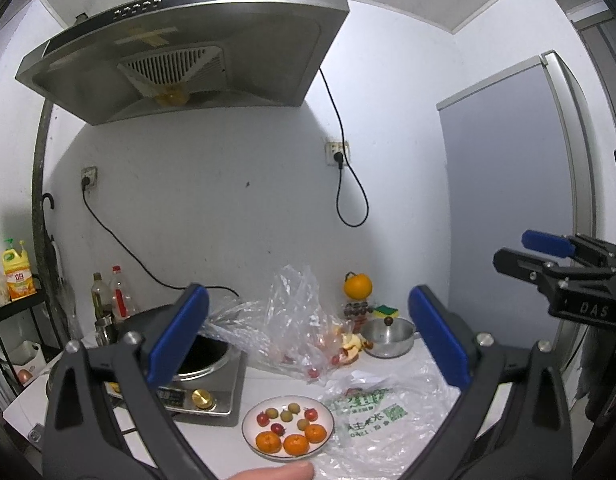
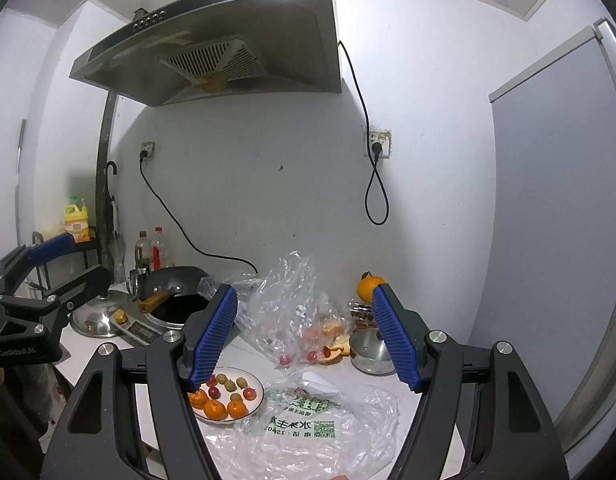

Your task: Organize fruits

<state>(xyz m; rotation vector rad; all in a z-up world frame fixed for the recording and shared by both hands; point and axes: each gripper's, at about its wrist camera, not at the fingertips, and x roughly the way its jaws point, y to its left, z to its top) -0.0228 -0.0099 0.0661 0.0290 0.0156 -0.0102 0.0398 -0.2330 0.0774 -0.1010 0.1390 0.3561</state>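
A white plate (image 1: 326, 420) on the counter holds three tangerines (image 1: 295, 444), small red fruits and small green fruits; it also shows in the right wrist view (image 2: 257, 394). My left gripper (image 1: 308, 344) is open and empty, held above the counter behind the plate. My right gripper (image 2: 305, 340) is open and empty, above the plastic bags. A clear bag (image 1: 291, 320) holds red fruits and peel. A large orange (image 1: 358, 286) stands at the back.
An induction cooker (image 1: 211, 384) with a black wok (image 2: 175, 284) is left. A printed plastic bag (image 2: 303, 424) lies right of the plate. A small steel pot (image 1: 388, 338), a sponge (image 1: 386, 311), bottles (image 1: 119, 296) and a steel lid (image 2: 95, 320) stand around.
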